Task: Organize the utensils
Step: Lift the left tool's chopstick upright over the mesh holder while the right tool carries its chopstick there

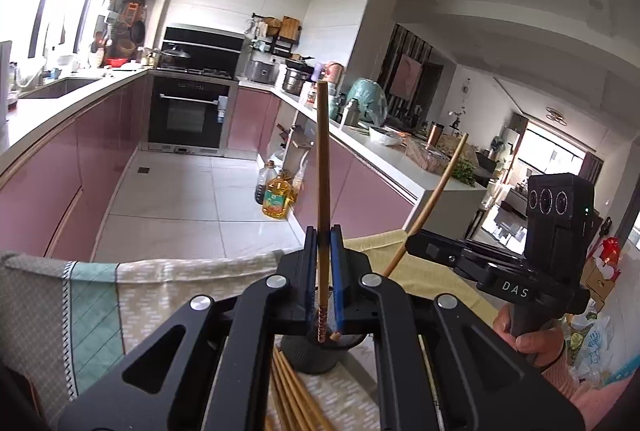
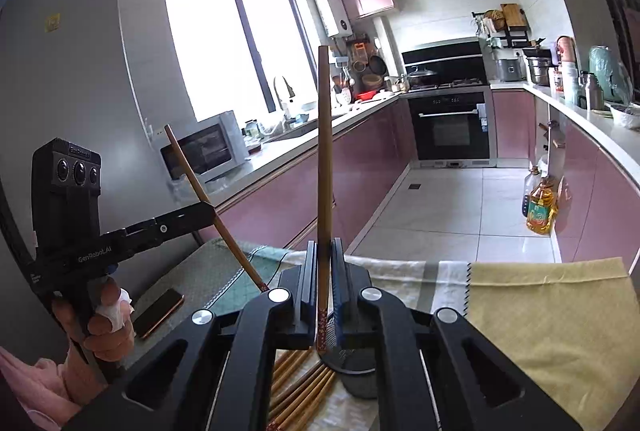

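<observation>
My left gripper (image 1: 322, 231) is shut on a bamboo chopstick (image 1: 322, 167) held upright, its patterned end just above the dark mesh utensil cup (image 1: 316, 355). My right gripper (image 2: 322, 245) is shut on another chopstick (image 2: 324, 159), also upright over the cup (image 2: 356, 367). In the left wrist view the right gripper (image 1: 412, 241) shows at the right with its chopstick (image 1: 436, 191) tilted. In the right wrist view the left gripper (image 2: 210, 209) shows at the left with its chopstick (image 2: 208, 203) slanting. A bundle of loose chopsticks (image 1: 290, 387) lies on the cloth beside the cup; it also shows in the right wrist view (image 2: 296, 387).
Patterned cloths (image 1: 160, 283) and a yellow cloth (image 2: 552, 311) cover the table. A phone (image 2: 158, 313) lies at the table's left. Beyond are pink kitchen cabinets (image 1: 60, 183), an oven (image 1: 188, 115), oil bottles (image 1: 276, 197) on the floor and a microwave (image 2: 208, 151).
</observation>
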### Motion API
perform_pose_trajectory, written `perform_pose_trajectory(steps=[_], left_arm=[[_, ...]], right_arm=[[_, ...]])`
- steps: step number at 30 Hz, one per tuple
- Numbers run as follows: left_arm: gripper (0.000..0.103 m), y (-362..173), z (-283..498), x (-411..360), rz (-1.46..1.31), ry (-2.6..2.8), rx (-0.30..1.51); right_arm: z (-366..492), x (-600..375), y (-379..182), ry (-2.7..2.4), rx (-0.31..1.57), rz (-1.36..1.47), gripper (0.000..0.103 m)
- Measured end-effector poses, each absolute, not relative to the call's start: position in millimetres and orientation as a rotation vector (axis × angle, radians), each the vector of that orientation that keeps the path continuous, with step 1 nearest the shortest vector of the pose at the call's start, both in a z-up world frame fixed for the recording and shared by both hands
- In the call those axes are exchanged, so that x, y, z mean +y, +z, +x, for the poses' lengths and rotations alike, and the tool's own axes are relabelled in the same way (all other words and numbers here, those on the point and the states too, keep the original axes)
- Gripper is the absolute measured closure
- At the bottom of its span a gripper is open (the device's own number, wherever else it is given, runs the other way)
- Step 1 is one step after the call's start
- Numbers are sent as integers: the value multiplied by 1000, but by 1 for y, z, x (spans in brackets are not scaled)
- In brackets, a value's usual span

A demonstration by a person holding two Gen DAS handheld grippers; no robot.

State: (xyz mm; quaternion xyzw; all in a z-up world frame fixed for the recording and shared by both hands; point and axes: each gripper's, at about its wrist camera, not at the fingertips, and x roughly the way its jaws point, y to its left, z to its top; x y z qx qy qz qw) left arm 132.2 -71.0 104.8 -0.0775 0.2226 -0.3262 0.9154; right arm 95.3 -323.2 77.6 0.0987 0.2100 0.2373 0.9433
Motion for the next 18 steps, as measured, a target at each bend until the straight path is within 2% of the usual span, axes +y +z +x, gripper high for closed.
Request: perform_pose_trajectory(steps=[5,18], left_arm=[[96,96,152,-99,-110,-672,517],[96,29,183,-137,16,-653,694]], right_arm=[[111,-327,70,463,467,175,97],[153,-309,15,472,736,128,97]])
